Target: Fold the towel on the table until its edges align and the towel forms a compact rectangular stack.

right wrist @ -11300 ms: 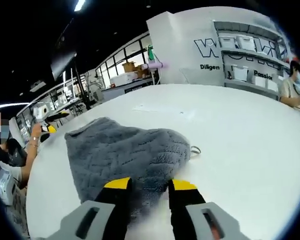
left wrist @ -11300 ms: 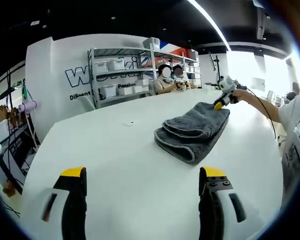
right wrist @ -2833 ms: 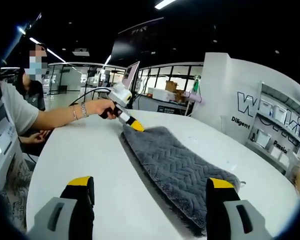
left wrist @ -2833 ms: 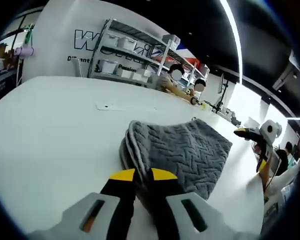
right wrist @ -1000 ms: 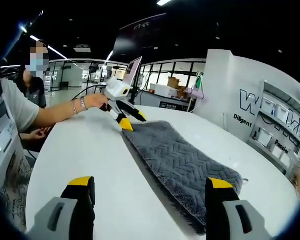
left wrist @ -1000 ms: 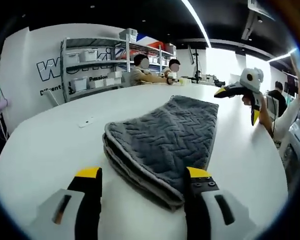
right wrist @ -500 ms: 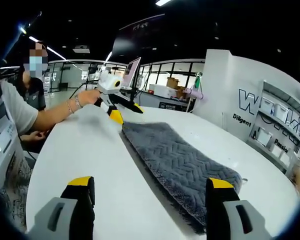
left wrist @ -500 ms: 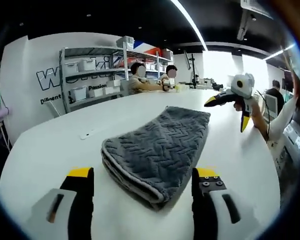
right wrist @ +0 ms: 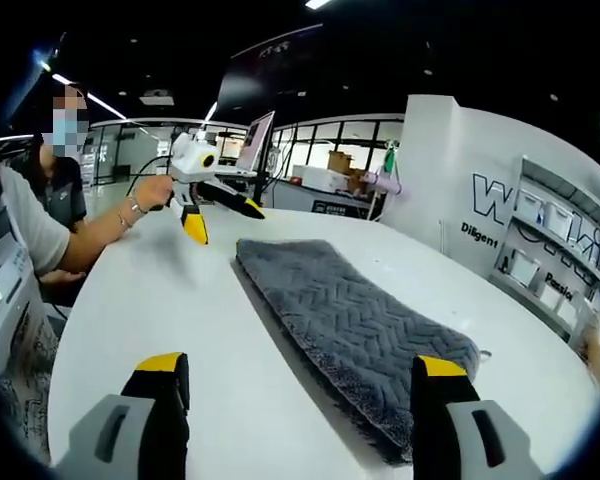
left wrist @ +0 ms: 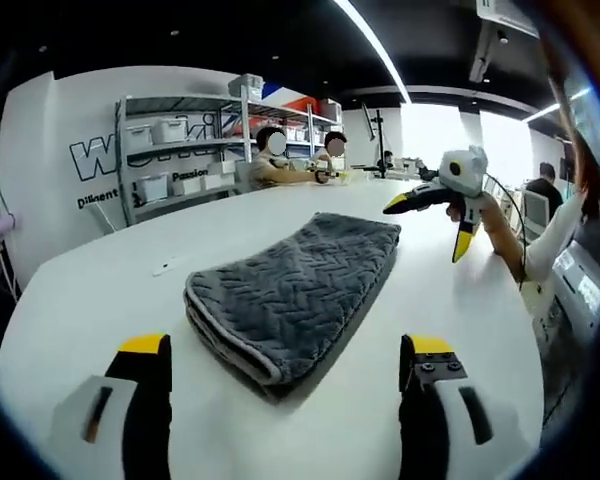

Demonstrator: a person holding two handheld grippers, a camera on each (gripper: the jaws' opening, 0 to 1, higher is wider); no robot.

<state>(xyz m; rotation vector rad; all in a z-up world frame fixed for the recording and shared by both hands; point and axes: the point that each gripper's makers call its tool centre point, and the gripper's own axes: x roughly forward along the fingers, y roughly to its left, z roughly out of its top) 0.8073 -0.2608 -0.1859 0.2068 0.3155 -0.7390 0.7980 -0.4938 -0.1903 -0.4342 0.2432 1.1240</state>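
Folded grey towel point(left wrist: 292, 290) lies on the white tabletop point(left wrist: 100, 300), both tools free of it.

The left tool point(left wrist: 285, 395) has its jaws spread wide and empty, the towel just ahead between them. The right tool point(right wrist: 298, 400) is likewise wide apart and holds nothing, the towel point(right wrist: 355, 325) stretching ahead toward its right jaw, the left tool point(right wrist: 208, 205) raised beyond the towel's far end.

Folded grey towel point(left wrist: 292, 290) on white table point(left wrist: 100, 300)

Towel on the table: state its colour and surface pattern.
The towel is dark grey with a raised herringbone weave, clearest in the left gripper view.
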